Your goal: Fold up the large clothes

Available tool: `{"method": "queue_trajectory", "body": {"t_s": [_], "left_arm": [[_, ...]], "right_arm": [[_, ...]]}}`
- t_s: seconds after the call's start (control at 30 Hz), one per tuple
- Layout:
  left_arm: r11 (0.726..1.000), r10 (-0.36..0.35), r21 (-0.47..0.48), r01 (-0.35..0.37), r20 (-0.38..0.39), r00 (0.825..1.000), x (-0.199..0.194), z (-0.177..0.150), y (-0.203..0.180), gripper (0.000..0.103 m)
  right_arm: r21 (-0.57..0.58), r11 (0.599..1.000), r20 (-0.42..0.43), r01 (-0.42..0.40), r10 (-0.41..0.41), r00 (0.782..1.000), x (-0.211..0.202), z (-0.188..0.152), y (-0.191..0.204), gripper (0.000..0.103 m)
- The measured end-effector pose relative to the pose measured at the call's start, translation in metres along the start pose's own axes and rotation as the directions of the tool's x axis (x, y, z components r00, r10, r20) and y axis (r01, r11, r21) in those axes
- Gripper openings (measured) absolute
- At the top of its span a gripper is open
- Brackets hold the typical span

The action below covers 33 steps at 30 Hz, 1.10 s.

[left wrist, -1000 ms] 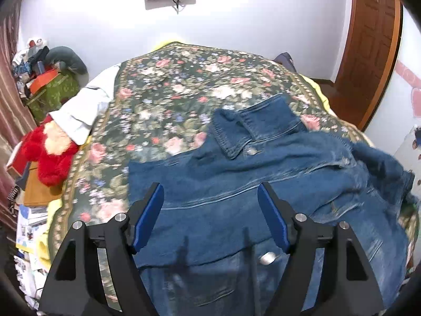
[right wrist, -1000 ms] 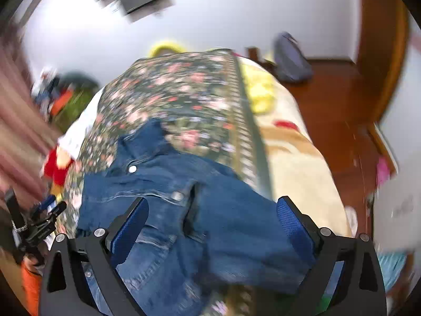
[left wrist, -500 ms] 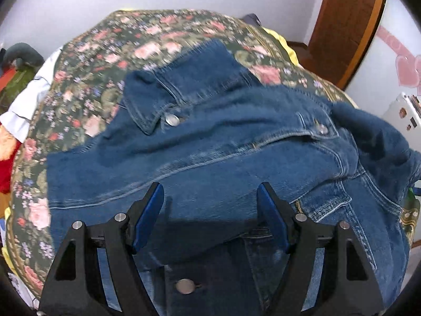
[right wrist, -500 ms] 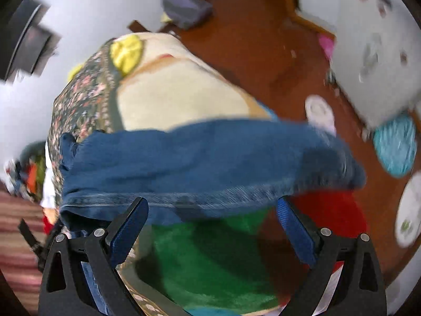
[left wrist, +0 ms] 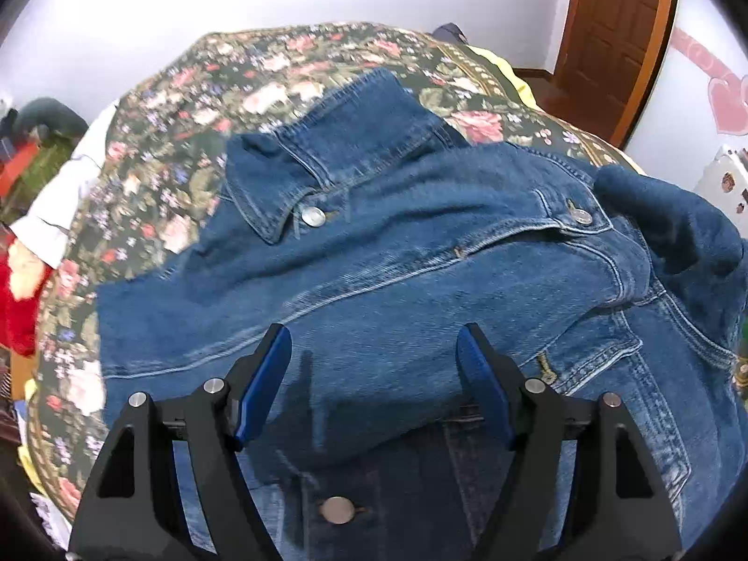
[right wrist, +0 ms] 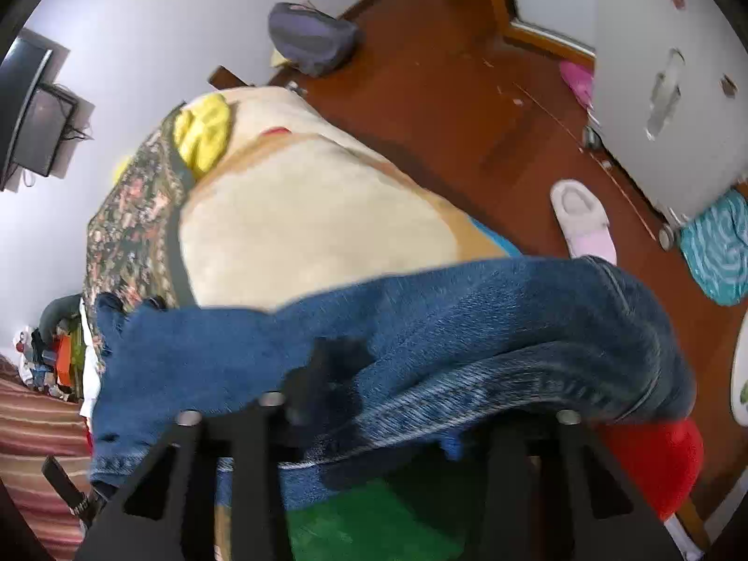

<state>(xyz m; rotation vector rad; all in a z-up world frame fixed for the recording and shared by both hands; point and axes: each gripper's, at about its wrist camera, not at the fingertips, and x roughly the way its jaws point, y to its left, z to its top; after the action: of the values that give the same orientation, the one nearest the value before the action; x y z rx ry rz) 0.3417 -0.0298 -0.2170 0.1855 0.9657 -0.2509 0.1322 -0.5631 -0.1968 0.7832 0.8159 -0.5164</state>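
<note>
A blue denim jacket (left wrist: 397, 271) lies front-up on the floral bedspread (left wrist: 196, 107), collar toward the far wall, one side folded over its middle. My left gripper (left wrist: 374, 378) is open and empty, hovering just above the jacket's lower front. In the right wrist view the jacket's sleeve (right wrist: 444, 336) hangs off the bed's side and drapes over my right gripper (right wrist: 374, 425). The denim hides its fingertips, so I cannot tell how the jaws stand.
A cream blanket (right wrist: 304, 215) and yellow cloth (right wrist: 205, 131) cover the bed's side. On the wooden floor lie a white slipper (right wrist: 584, 219), a grey bag (right wrist: 313, 37), a teal mat (right wrist: 720, 252) and a red object (right wrist: 654, 458). Clutter and a red plush toy (left wrist: 18, 294) sit left of the bed.
The right gripper swung down beside the bed and pushed into the hanging sleeve, which now covers its fingers. The left gripper dipped close over the jacket, then drew back slightly.
</note>
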Motion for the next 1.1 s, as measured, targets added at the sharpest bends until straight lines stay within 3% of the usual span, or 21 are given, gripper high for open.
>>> {"method": "queue_trajectory", "body": {"t_s": [0.13, 0.3, 0.5, 0.63, 0.8, 0.93, 1.1], "left_arm": [[0.999, 0.034, 0.008, -0.034, 0.033, 0.999, -0.011, 0.001, 0.006, 0.073], [0.999, 0.02, -0.048, -0.016, 0.078, 0.997, -0.03, 0.003, 0.02, 0.073], [0.995, 0.058, -0.088, -0.046, 0.141, 0.988, -0.057, 0.001, 0.042, 0.073], [0.99, 0.084, -0.123, -0.062, 0.18, 0.98, -0.078, -0.007, 0.063, 0.073], [0.979, 0.1, -0.193, -0.059, 0.208, 0.973, -0.101, -0.024, 0.095, 0.073], [0.965, 0.147, -0.246, -0.093, 0.21, 0.967, -0.117, -0.044, 0.122, 0.073], [0.94, 0.197, -0.311, -0.137, 0.169, 0.966, -0.126, -0.077, 0.155, 0.073]], "right_arm": [[-0.096, 0.995, 0.088, -0.039, 0.047, 0.995, -0.023, 0.011, 0.033, 0.022], [-0.253, 0.961, 0.172, -0.115, 0.161, 0.972, -0.062, 0.022, 0.103, 0.015], [-0.459, 0.863, 0.195, -0.211, 0.33, 0.924, -0.102, 0.017, 0.215, 0.013], [-0.564, 0.778, 0.147, -0.276, 0.424, 0.894, -0.115, -0.003, 0.293, 0.012], [-0.672, 0.666, 0.024, -0.323, 0.456, 0.89, -0.096, -0.049, 0.381, 0.012], [-0.694, 0.609, -0.114, -0.384, 0.433, 0.894, -0.052, -0.098, 0.434, 0.012], [-0.692, 0.581, -0.286, -0.429, 0.325, 0.902, 0.027, -0.163, 0.462, 0.012]]}}
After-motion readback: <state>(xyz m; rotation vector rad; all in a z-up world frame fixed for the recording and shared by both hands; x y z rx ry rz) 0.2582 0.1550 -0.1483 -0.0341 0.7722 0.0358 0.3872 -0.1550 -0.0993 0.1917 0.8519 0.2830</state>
